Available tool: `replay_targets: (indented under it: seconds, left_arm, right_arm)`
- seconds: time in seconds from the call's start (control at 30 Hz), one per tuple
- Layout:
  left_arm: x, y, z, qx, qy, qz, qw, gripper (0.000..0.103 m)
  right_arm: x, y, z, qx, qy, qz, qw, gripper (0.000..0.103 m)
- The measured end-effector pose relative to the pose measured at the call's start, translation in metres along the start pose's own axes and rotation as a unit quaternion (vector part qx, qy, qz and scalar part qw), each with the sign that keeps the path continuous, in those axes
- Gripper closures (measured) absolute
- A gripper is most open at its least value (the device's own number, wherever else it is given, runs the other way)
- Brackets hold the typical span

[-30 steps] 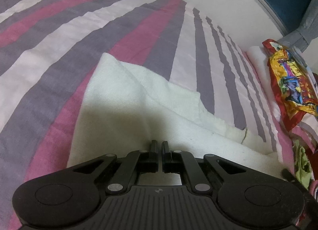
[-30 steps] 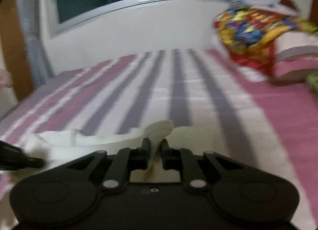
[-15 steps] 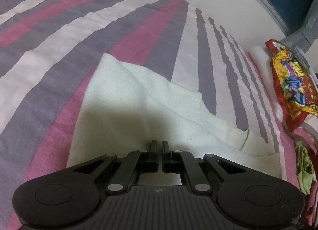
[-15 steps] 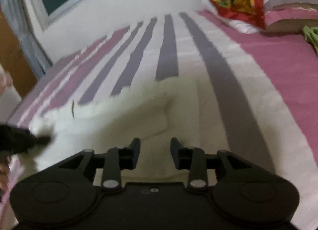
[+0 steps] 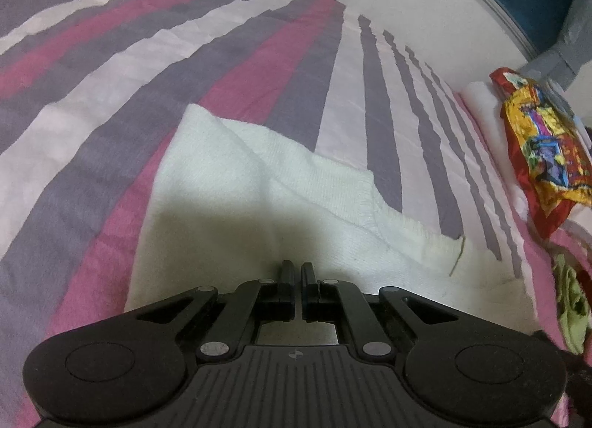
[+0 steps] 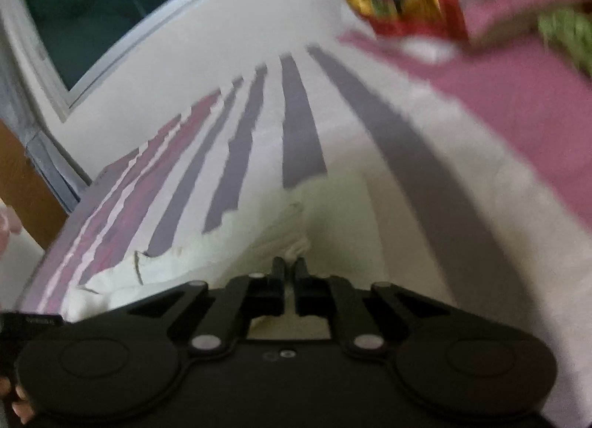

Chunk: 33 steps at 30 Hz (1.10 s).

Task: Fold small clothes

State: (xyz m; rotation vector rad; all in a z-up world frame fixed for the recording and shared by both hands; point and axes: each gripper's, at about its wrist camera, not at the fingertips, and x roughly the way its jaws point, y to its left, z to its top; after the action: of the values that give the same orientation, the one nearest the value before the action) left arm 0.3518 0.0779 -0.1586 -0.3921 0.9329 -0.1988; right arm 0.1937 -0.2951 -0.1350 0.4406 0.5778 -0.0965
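Observation:
A white knitted garment (image 5: 229, 198) lies on the striped bed sheet (image 5: 111, 94), one layer folded over with a loose thread at its right. My left gripper (image 5: 298, 268) is shut low over the garment's near edge, with pale knit showing in the slit between its fingers. In the right wrist view, my right gripper (image 6: 289, 265) is shut on a small bunch of the same garment (image 6: 333, 228), which puckers up just past its fingertips. The left gripper (image 6: 29, 320) shows as a black piece at that garment's left corner.
A bright multicoloured cloth (image 5: 544, 146) lies on folded white and pink bedding at the right, with a green cloth (image 5: 569, 302) nearer. A white wall and a dark window (image 6: 92, 9) stand beyond the bed. A brown wooden panel (image 6: 18, 183) is at the left.
My right gripper let go of a fold of the garment, opened, then shut again on a bunch of it while rolling and dipping a little. The left gripper stayed put and shut.

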Motion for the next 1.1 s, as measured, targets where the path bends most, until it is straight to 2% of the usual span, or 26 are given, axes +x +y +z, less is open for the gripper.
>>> replay_targets:
  seconds: [0.07, 0.17, 0.23, 0.3, 0.37, 0.4, 0.47, 0.53, 0.6, 0.7, 0.83, 1.1]
  left_arm:
    - [-0.002, -0.002, -0.001, 0.01, 0.0, 0.004, 0.9999, 0.099]
    - [-0.008, -0.005, -0.004, 0.024, 0.0, 0.01, 0.9997, 0.099]
    - [-0.014, -0.006, -0.005, 0.033, 0.0, 0.017, 0.9993, 0.099]
    - [-0.024, -0.01, -0.009, 0.046, -0.005, 0.026, 0.9986, 0.099]
    - [-0.028, -0.013, -0.015, 0.059, -0.003, 0.033, 0.9977, 0.099]
    - [-0.028, -0.013, -0.019, 0.067, -0.002, 0.036, 0.9971, 0.099]
    - [-0.027, -0.014, -0.024, 0.081, -0.006, 0.046, 0.9956, 0.099]
    - [-0.029, -0.017, -0.025, 0.082, -0.006, 0.054, 0.9951, 0.099]
    - [-0.035, -0.022, -0.025, 0.083, -0.002, 0.065, 0.9944, 0.099]
    - [-0.046, -0.03, -0.032, 0.104, 0.001, 0.085, 0.991, 0.099]
    - [-0.072, -0.038, -0.048, 0.115, 0.002, 0.109, 0.9873, 0.099]
    - [-0.155, -0.044, -0.096, 0.149, 0.0, 0.121, 0.9813, 0.099]
  right_arm:
    - [-0.007, 0.004, -0.001, -0.031, 0.001, -0.017, 0.999, 0.097]
    - [0.003, -0.001, -0.011, -0.059, 0.048, -0.055, 0.996, 0.097]
    - [0.005, -0.001, -0.014, -0.071, 0.057, -0.074, 0.993, 0.097]
    - [-0.005, 0.005, -0.011, -0.075, 0.022, -0.099, 0.992, 0.078]
    - [-0.014, 0.017, -0.009, -0.096, -0.008, -0.084, 0.992, 0.078]
    - [-0.014, 0.023, -0.01, -0.111, -0.007, -0.073, 0.991, 0.078]
    - [-0.004, 0.034, -0.014, -0.137, 0.018, -0.058, 0.989, 0.08]
    - [0.019, 0.033, -0.02, -0.139, 0.08, -0.066, 0.985, 0.08]
    - [0.018, 0.033, -0.019, -0.131, 0.08, -0.069, 0.986, 0.078]
    - [-0.003, 0.04, -0.016, -0.123, 0.064, -0.047, 0.989, 0.076]
    - [-0.034, 0.045, -0.019, -0.115, 0.064, -0.019, 0.991, 0.073]
    - [-0.13, 0.051, -0.057, -0.131, 0.087, 0.015, 0.987, 0.059]
